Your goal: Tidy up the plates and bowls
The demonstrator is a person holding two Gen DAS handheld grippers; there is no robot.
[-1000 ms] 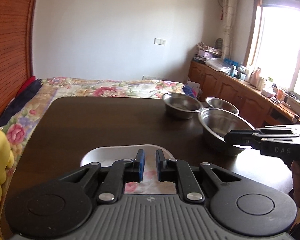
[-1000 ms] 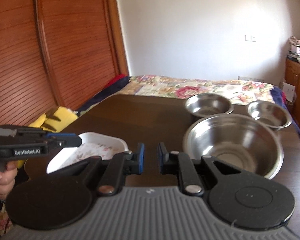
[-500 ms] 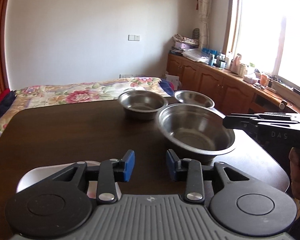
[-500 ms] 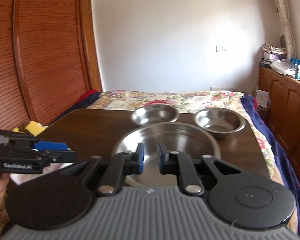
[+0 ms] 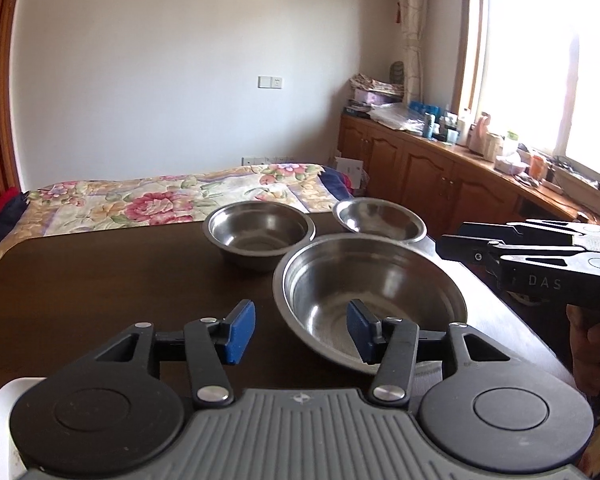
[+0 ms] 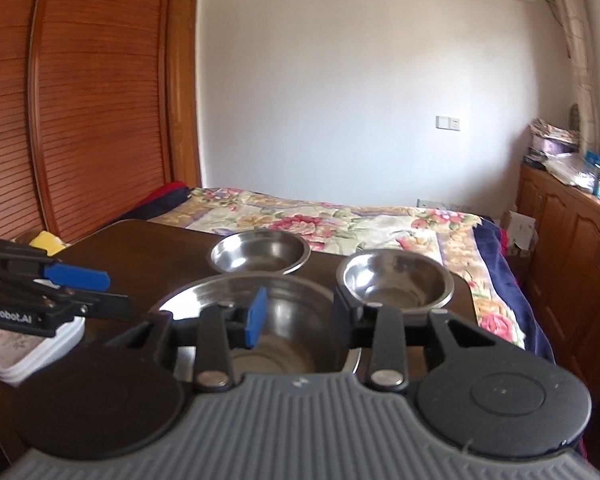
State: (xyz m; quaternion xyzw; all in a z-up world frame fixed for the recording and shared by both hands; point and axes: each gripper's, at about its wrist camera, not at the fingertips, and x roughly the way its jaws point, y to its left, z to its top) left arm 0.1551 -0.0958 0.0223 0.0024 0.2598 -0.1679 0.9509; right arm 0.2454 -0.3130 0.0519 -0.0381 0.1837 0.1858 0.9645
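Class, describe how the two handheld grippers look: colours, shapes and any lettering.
Both grippers, left and right, have black scissor-like linkages, blue finger pads, silver pivot screws and a ribbed grey base with round black discs. Side lettering reads "GenRobot.AI" on the left, "DAS" on the right.

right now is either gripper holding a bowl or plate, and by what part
Nothing is held. The left gripper and right gripper are both open, with only air between the fingers, near the large steel bowl.

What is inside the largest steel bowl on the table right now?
The large bowl looks empty: bare shiny metal across its floor and walls. The left gripper and right gripper, both open, hide part of its near side, so that strip cannot be checked.
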